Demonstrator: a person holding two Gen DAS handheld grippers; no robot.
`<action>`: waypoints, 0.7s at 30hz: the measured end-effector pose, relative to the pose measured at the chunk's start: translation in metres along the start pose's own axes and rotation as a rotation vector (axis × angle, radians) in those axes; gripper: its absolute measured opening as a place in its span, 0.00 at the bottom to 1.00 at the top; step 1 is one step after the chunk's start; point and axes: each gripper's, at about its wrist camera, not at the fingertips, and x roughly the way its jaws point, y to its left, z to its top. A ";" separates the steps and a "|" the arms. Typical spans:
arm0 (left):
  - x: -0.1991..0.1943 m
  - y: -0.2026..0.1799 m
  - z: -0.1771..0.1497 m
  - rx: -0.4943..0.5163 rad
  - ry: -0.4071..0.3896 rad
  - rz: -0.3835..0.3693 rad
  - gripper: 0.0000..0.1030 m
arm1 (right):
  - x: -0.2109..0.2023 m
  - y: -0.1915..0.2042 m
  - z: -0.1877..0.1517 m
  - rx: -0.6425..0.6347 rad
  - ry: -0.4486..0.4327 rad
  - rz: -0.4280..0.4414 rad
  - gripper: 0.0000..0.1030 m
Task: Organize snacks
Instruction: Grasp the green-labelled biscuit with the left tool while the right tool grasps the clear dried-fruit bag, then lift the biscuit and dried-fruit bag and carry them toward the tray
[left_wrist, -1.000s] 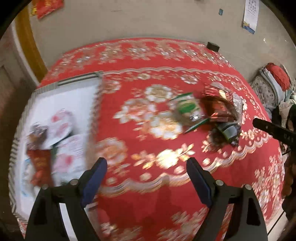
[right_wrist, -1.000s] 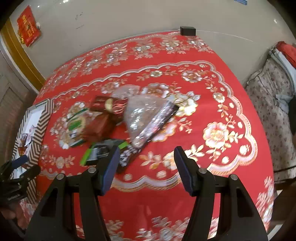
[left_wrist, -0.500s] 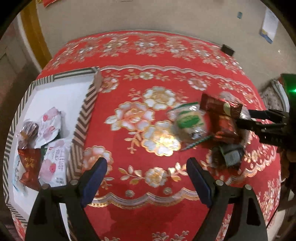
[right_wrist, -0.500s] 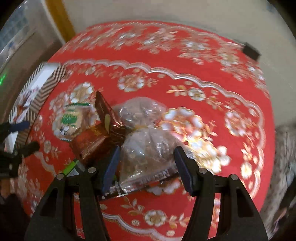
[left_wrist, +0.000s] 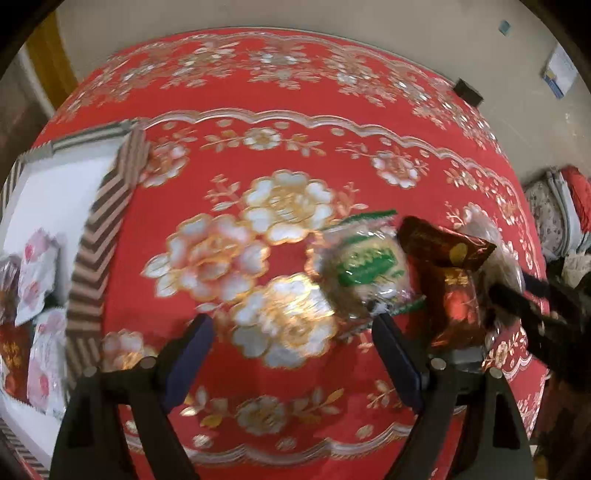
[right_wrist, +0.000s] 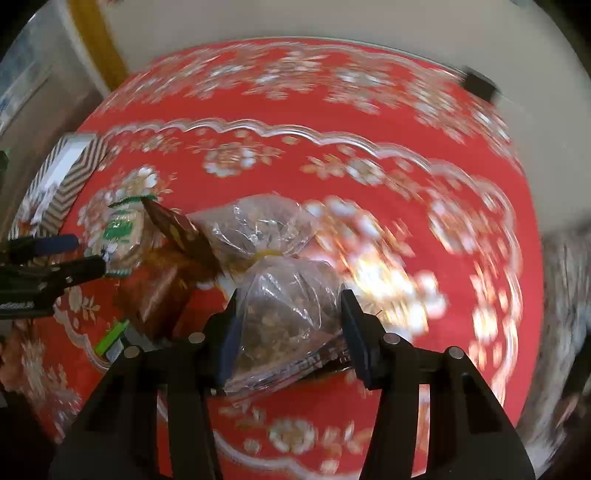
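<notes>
A heap of snacks lies on the red flowered tablecloth (left_wrist: 280, 155). My right gripper (right_wrist: 291, 312) is closing on a clear plastic bag (right_wrist: 288, 291) of brown bits, and both pads touch the bag's sides. A second clear bag (right_wrist: 258, 225) lies just behind it. Left of them are a brown foil packet (left_wrist: 450, 280) and a round green-labelled pack (left_wrist: 365, 266). My left gripper (left_wrist: 290, 347) hangs open over bare cloth, its right finger close to the green-labelled pack, with nothing between the fingers.
A white box with chevron-striped walls (left_wrist: 99, 240) stands at the left edge and holds pink-and-white sachets (left_wrist: 37, 273) and a red packet. A green-and-black wrapper (right_wrist: 110, 336) lies at the near side of the heap. A small black block (left_wrist: 467, 90) sits at the far table edge.
My right gripper came down over the heap and its fingers narrowed onto the clear bag. My left gripper slid right, away from the box, toward the green-labelled pack, and stayed open.
</notes>
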 end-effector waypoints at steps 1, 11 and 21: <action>0.000 -0.005 0.000 0.014 -0.003 -0.004 0.86 | -0.004 -0.002 -0.008 0.030 -0.006 -0.010 0.48; 0.013 -0.030 0.026 0.026 -0.019 0.038 0.86 | -0.038 -0.002 -0.092 0.235 -0.057 -0.027 0.48; 0.012 -0.028 0.033 0.040 -0.063 0.065 0.51 | -0.047 0.005 -0.109 0.278 -0.078 -0.019 0.47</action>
